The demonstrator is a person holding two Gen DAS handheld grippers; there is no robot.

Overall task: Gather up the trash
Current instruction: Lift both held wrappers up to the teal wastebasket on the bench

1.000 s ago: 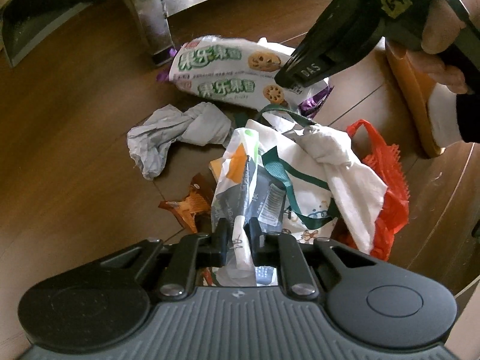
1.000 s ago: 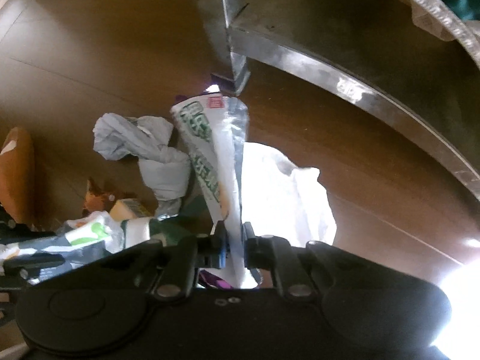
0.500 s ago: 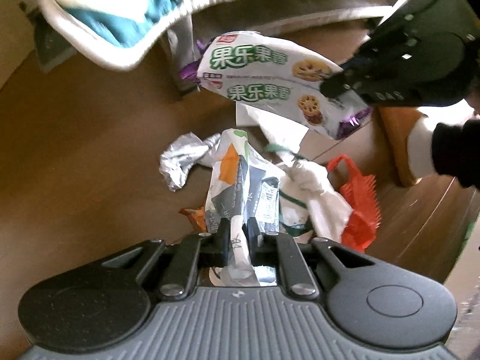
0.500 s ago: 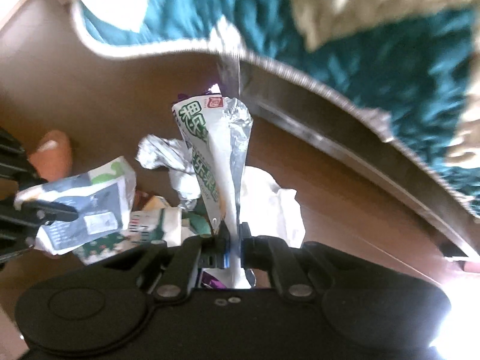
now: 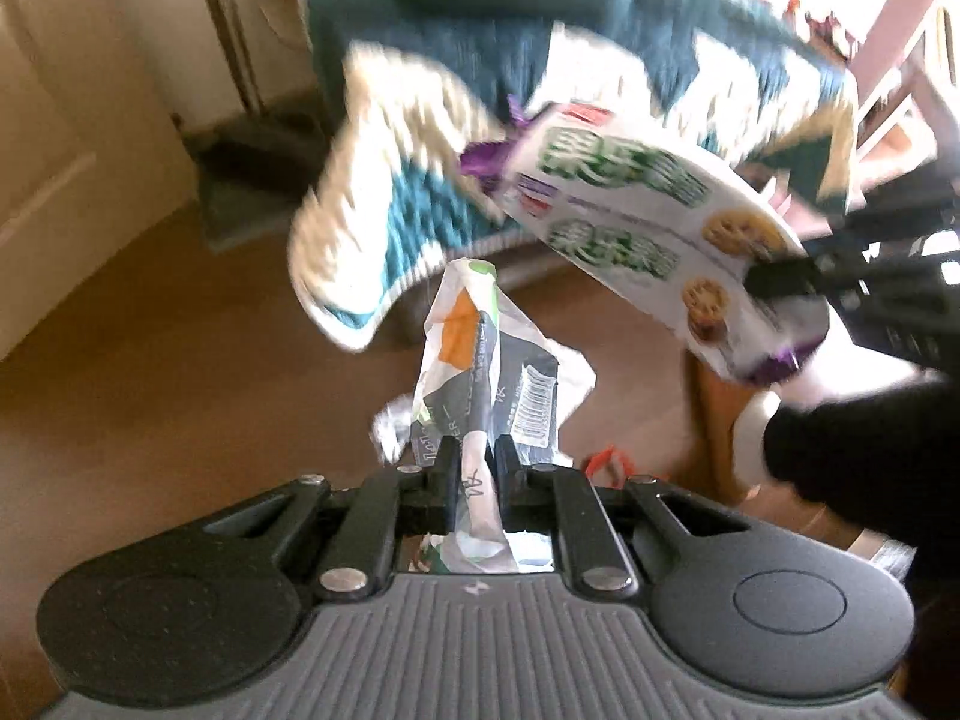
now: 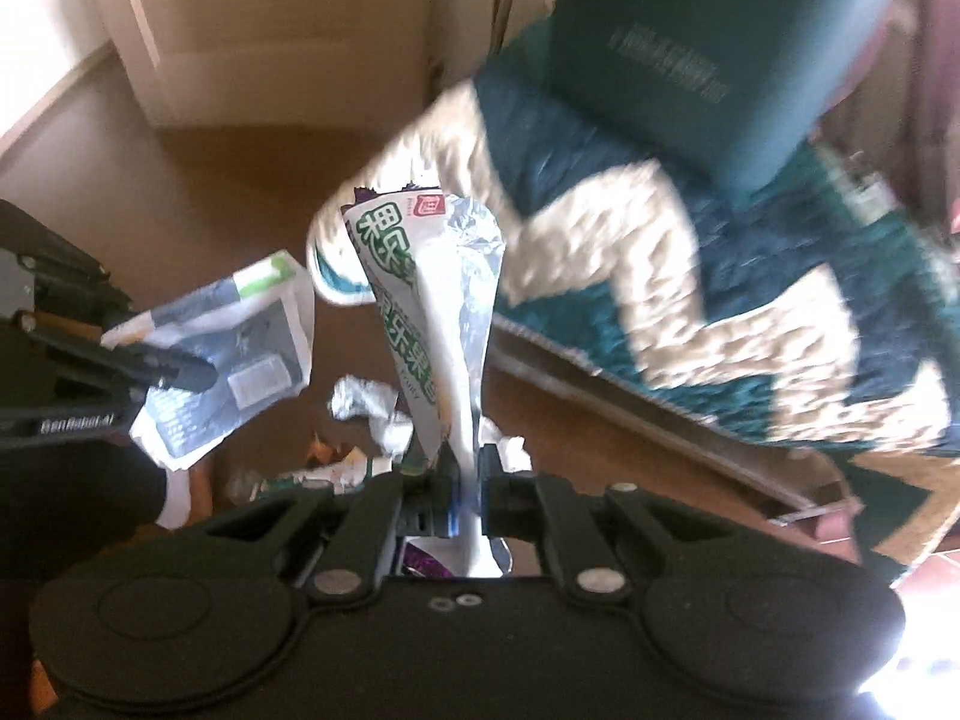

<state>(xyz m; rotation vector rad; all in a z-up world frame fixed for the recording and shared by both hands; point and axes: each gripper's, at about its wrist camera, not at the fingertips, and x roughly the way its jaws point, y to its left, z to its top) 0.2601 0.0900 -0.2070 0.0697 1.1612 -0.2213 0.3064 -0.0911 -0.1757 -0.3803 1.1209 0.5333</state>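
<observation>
Far across the room, the teal blanket (image 6: 690,276) hangs off its edge, close to your raised biscuit wrapper (image 6: 432,324), which the right gripper (image 6: 465,501) pinches. Your left gripper (image 5: 474,477) clamps the grey-orange packet (image 5: 480,354). Either thin film could slip, though blur hides details. Open floor (image 5: 150,372) lies left.

We saw a big teal and cream blanket (image 6: 690,276) hanging over the edge of a dark green seat (image 6: 678,54). The brown wood floor (image 5: 180,360) lay below it. A pale door (image 6: 288,24) stood behind. An orange slipper (image 5: 714,420) sat on the floor.
</observation>
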